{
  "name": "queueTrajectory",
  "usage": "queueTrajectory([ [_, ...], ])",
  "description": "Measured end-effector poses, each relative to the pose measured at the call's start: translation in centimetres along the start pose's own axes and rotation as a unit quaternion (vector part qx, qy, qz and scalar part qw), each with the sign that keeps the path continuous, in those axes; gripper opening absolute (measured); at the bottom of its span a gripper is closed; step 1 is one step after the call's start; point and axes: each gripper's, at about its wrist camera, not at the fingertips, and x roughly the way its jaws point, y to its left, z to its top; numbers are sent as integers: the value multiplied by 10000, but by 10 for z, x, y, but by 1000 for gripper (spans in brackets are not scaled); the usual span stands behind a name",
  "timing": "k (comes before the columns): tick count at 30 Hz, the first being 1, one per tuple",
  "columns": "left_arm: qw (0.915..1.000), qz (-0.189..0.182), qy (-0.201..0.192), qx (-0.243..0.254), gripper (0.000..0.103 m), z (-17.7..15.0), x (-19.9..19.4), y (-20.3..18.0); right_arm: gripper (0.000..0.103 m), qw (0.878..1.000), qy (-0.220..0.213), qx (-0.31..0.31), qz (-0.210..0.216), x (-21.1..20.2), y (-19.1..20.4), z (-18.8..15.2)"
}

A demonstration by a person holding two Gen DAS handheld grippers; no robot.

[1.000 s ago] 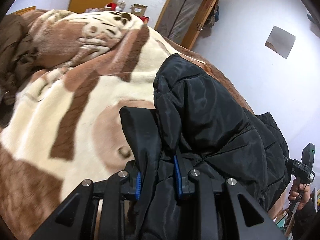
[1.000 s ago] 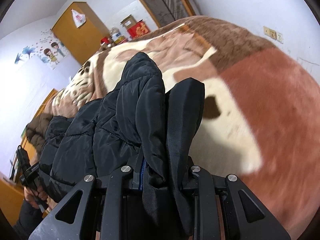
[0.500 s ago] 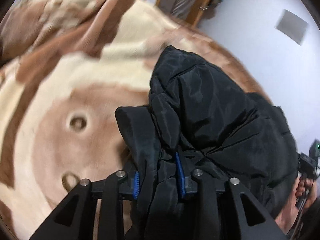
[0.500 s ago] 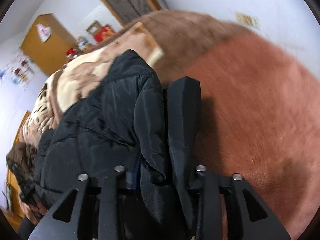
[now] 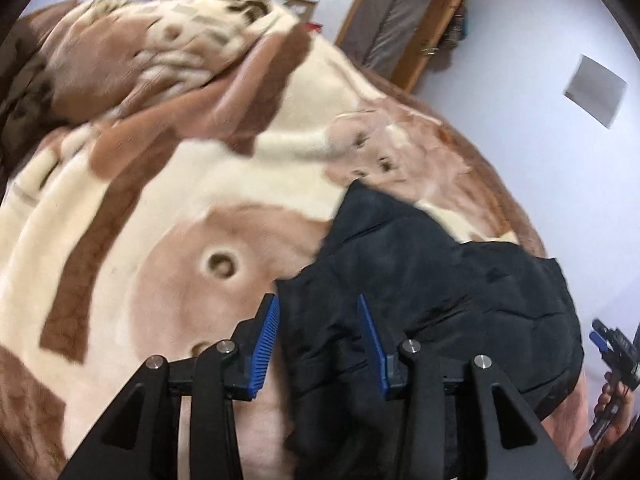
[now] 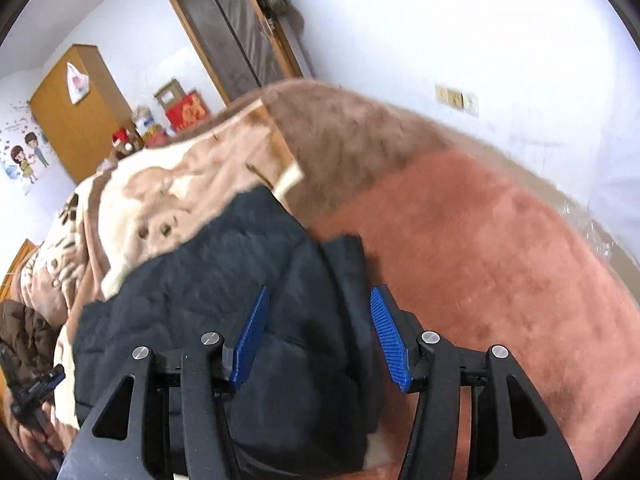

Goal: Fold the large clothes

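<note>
A black padded jacket (image 5: 432, 292) lies flat on the bed's plush blanket (image 5: 160, 208); it also shows in the right wrist view (image 6: 224, 292). My left gripper (image 5: 318, 312) is open, its blue pads apart on either side of the jacket's near left corner. My right gripper (image 6: 318, 312) is open, its blue pads apart around the jacket's near right corner. Neither grips the cloth. The other gripper in a hand shows at the right edge of the left wrist view (image 5: 614, 344) and at the lower left of the right wrist view (image 6: 32, 392).
The cream-and-brown blanket is bunched up at the far left (image 5: 132, 60). A brown garment (image 6: 24, 340) lies at the bed's left side. A wall (image 6: 480, 60) runs along the bed's right side. A wooden door (image 6: 236, 36), a wardrobe (image 6: 76, 112) and boxes (image 6: 186, 108) stand beyond.
Both grippers held the jacket's edge lifted, swung it down onto the blanket, and have now opened. The jacket has dropped flat and the fingers stand apart.
</note>
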Motion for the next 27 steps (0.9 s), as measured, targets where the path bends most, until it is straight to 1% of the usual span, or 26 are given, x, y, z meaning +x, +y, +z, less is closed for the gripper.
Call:
queueTrajectory([
  [2,9991,-25,-27,418,43,5,8,-28,54,9993,79,-368,-46,10,21,1],
  [4,9969,-29,-8,788,43,6,22,-53,54,9974,230,-667,-117,28,36,1],
  [5,9954,41,12,961,43,5,33,-64,54,9967,322,-728,-127,39,39,0],
  [6,9940,120,85,1084,43,5,45,-71,54,9959,419,-771,-225,52,38,0],
  [8,9921,302,247,1189,44,1,70,-75,54,9935,646,-848,-399,77,31,-5],
  [10,9922,343,297,1160,45,-1,85,-71,54,9931,624,-893,-431,87,26,-10],
  [13,9928,311,270,1123,45,0,89,-68,54,9909,569,-1091,-545,88,30,-10],
  [16,9930,309,256,1109,45,1,80,-67,54,9920,518,-1005,-568,76,33,-9],
  [20,9933,329,223,1085,45,-4,56,-62,54,9952,326,-795,-459,43,37,-12],
  [23,9938,303,132,1063,45,-14,25,-58,54,9970,215,-682,-312,10,42,-26],
  [27,9946,150,50,1021,45,-38,-20,-60,54,9973,96,-698,-184,-36,57,-57],
])
